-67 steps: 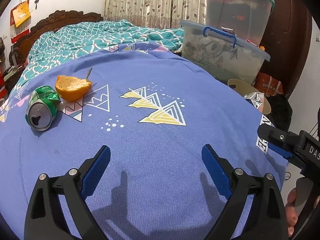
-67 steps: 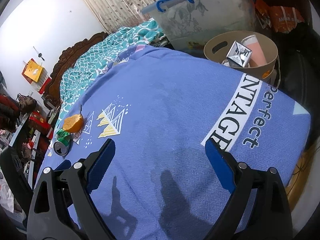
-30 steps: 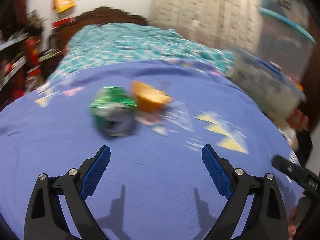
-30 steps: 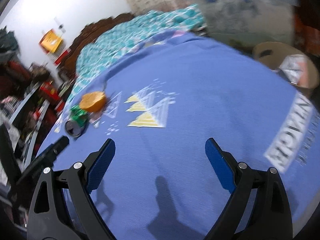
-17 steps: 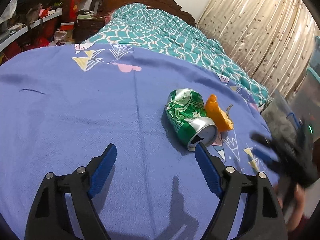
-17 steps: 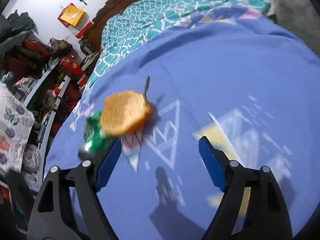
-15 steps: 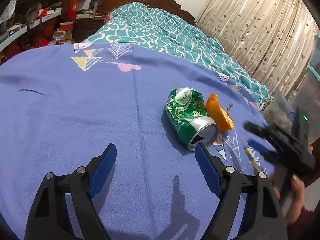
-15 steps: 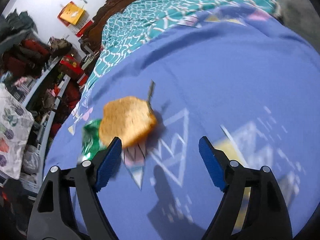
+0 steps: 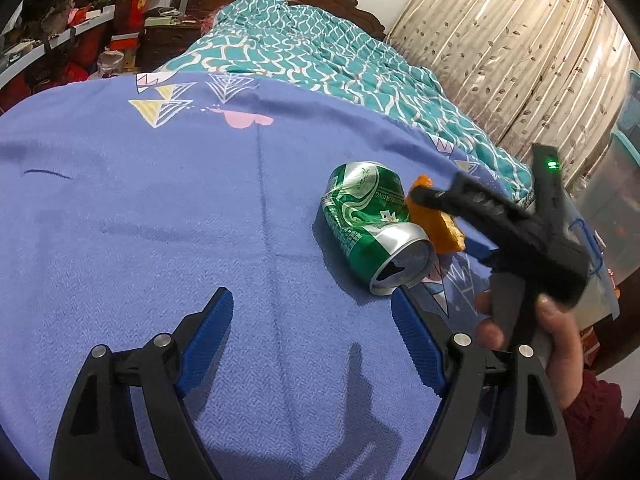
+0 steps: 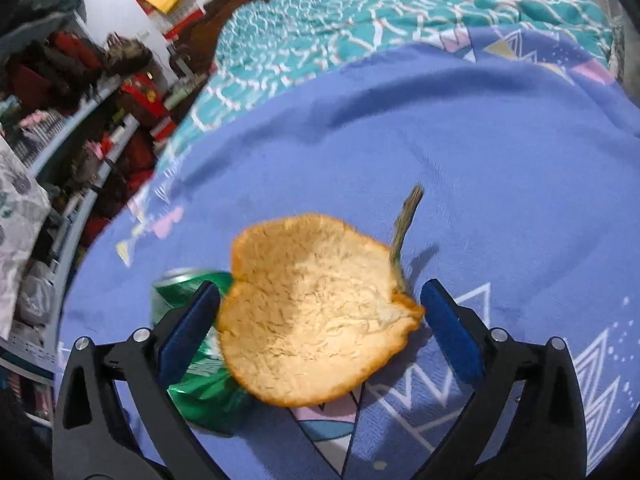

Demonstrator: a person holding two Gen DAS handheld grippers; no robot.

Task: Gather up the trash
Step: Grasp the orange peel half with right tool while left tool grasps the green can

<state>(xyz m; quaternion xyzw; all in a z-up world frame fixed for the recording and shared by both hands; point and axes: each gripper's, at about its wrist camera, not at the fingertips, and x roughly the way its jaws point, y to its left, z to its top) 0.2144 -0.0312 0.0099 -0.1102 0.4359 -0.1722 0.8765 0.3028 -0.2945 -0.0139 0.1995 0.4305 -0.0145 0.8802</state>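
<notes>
Orange peel, a cupped half-shell w/ pale pith and a dry stem (image 10: pixel 316 312), lies on the purple printed bed blanket (image 10: pixel 500 168), touching the dented green aluminium can (image 9: pixel 370 228). Right tool (image 10: pixel 320 328) has just been opening; released, pads either side of the peel, not pressing. Peel prob light, soft, crushable; take it across the rim. Left tool (image 9: pixel 310 340) released, empty, near the can; can is light, thin, slippery, so grip mid-body

Even indoor light, soft shadows, fisheye edges, rt view blurred.

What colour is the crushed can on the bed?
Green with white markings, clearest in the left wrist view.
</notes>
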